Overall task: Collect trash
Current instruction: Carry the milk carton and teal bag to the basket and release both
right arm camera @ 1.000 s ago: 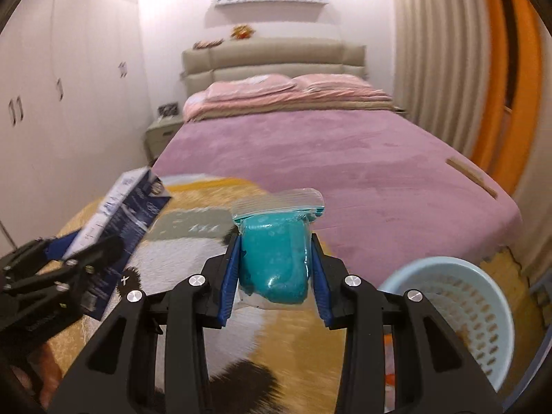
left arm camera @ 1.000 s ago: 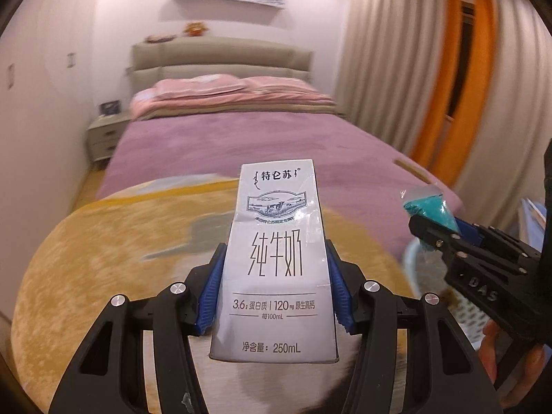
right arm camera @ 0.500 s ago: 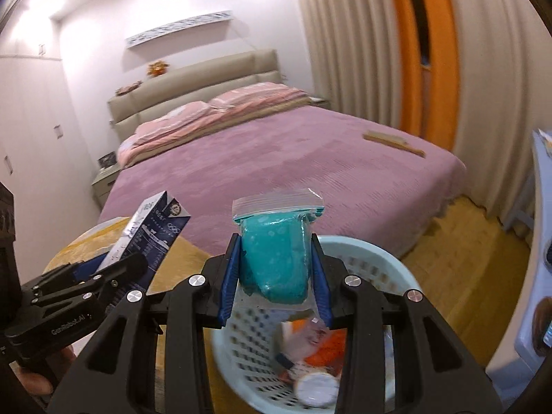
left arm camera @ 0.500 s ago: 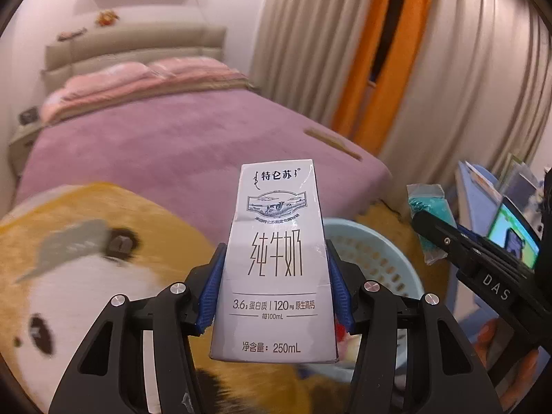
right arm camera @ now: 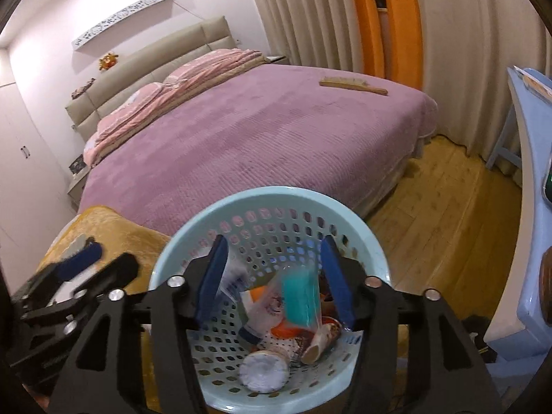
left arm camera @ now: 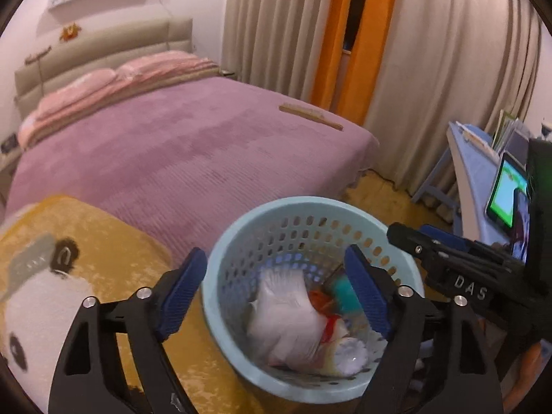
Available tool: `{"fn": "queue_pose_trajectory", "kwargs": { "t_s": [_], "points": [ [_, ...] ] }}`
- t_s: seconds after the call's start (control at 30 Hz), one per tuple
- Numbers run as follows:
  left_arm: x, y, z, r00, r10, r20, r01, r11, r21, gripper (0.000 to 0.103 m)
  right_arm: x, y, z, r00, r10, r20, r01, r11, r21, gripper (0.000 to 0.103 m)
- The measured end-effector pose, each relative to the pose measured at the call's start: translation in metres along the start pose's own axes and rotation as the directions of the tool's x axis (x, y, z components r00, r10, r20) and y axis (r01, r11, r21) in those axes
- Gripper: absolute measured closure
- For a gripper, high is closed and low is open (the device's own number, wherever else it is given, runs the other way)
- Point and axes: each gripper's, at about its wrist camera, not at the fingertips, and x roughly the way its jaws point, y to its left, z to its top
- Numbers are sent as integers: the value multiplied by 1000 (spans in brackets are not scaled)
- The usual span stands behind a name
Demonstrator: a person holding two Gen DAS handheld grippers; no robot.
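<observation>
A light blue perforated basket (left arm camera: 241, 227) stands on the floor by the bed; it also shows in the right wrist view (right arm camera: 276, 196). My left gripper (left arm camera: 276, 286) is open and empty above it. A blurred white milk carton (left arm camera: 286, 321) lies inside among other trash. My right gripper (right arm camera: 272, 272) is open over the basket too. The blurred teal-filled plastic bag (right arm camera: 300, 296) is between its fingers, apart from the pads, in the basket. Several other pieces of trash lie at the bottom, among them a white round lid (right arm camera: 264, 372).
A bed with a purple cover (right arm camera: 276, 131) lies behind the basket, with a wooden brush (right arm camera: 352, 84) on it. A yellow panda rug (left arm camera: 69, 276) lies left. A blue desk (right arm camera: 528, 207) with a lit tablet (left arm camera: 507, 193) stands right. Curtains (left arm camera: 431, 69) hang behind.
Both grippers swung right over the basket and opened. The milk carton left the left gripper and the teal bag left the right gripper; both are now in the basket.
</observation>
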Motion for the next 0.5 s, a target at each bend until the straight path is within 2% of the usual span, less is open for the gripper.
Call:
{"fn": "queue_pose_trajectory", "kwargs": {
  "t_s": [0.17,0.3,0.5],
  "points": [
    [-22,6,-7,999,14,36,-14,1000,-15,18,-18,3,-5,1000,16,22,-15,1000,-9,48],
    [-50,12,-18,995,51,87,-49,998,-26,15,-38,14,-12,998,48,50,-47,999,-25,39],
    [-94,24,-39,977,126,170,-122,992,-38,11,-58,38,-28,994,81,77,-76,995,-72,34]
  ]
}}
